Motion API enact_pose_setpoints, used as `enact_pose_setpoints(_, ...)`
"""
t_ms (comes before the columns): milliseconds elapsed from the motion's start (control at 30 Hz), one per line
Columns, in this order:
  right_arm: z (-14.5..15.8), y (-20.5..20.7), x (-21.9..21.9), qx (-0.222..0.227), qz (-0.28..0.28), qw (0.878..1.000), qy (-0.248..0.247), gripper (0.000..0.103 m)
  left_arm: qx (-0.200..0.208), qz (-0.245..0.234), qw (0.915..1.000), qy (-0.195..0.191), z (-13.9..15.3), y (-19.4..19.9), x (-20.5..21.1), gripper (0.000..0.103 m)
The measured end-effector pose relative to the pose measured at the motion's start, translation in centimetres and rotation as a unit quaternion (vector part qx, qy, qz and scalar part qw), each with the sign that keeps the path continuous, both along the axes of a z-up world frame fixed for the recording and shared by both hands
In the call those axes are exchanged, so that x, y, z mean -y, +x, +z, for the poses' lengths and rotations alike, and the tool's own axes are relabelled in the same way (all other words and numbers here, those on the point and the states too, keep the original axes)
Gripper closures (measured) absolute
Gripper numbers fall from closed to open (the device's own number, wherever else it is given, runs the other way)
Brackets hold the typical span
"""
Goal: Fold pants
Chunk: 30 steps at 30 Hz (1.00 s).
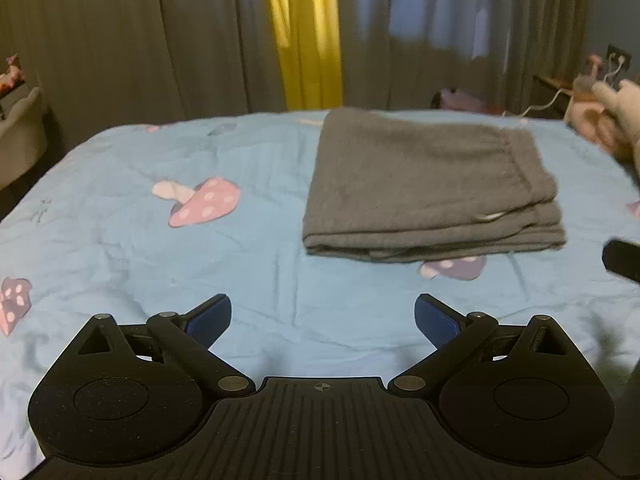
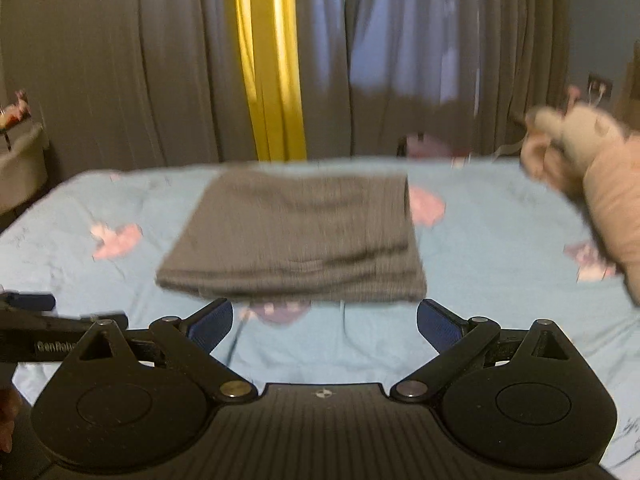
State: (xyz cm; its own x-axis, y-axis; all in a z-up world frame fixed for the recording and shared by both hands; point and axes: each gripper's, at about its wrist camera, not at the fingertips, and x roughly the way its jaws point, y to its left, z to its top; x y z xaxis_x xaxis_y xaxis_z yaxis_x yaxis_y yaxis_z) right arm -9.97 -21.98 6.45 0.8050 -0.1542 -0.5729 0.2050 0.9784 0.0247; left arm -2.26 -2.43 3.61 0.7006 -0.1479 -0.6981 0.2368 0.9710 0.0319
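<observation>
Grey pants [image 1: 432, 188], folded into a compact stack, are laid on the blue mushroom-print bed [image 1: 140, 264]; left hand-held gripper [image 1: 322, 314] and right hand-held gripper [image 2: 325, 318] are held apart, empty, just short of them; folding is judged done, only withdrawal or tidying being called for.

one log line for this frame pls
pants: folded, on bed | left tool: open, empty | right tool: open, empty | contact: none

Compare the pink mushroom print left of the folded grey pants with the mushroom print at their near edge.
The pink mushroom print lies fully exposed on the blue bedsheet, apart from the folded grey pants. The near mushroom print is partly covered by them and looks darker, purplish. Both have pale dots.
</observation>
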Motion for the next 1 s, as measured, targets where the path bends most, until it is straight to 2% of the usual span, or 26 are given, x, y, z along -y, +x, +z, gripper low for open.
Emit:
enact_pose_setpoints(133, 1.6, -0.9, -0.1, 0.058, -0.008, 0.998, -0.025, 0.004, 0.02, -0.007, 0.9995, -0.022, 1.4, -1.2, -0.1, 0.001)
enact_pose_setpoints(233, 2.0, -1.1, 0.3, 0.076, 0.004, 0.997, -0.013, 0.004, 0.034, -0.014, 0.9985, -0.04, 2.0, -1.6, 0.0, 0.001)
enact_pose_setpoints(333, 1.3, -0.5, 0.6, 0.071, 0.0, 0.997, -0.006, 0.004, 0.046, -0.024, 0.9976, -0.046, 2.0, -1.6, 0.4, 0.0)
enact_pose_setpoints(400, 1.0, -0.2, 0.6, 0.068, -0.004, 0.998, -0.001, 0.004, 0.051, -0.03, 0.9976, -0.036, 1.6, -1.5, 0.8, 0.0)
enact_pose_setpoints(500, 0.3, 0.7, 0.8, 0.057, -0.012, 0.998, -0.006, 0.004, 0.04, -0.033, 0.9983, -0.024, 1.0, -0.8, 1.4, 0.0)
enact_pose_setpoints(767, -2.5, 3.4, 1.5, 0.02, -0.032, 0.999, 0.0, 0.004, 0.035, -0.04, 0.9984, -0.021, 0.1, 1.0, 2.1, 0.0)
enact_pose_setpoints(1000, -3.2, 4.5, 1.6, 0.035, -0.033, 0.998, -0.032, 0.004, 0.019, -0.033, 0.9992, -0.012, -1.0, 3.0, 2.5, 0.0)
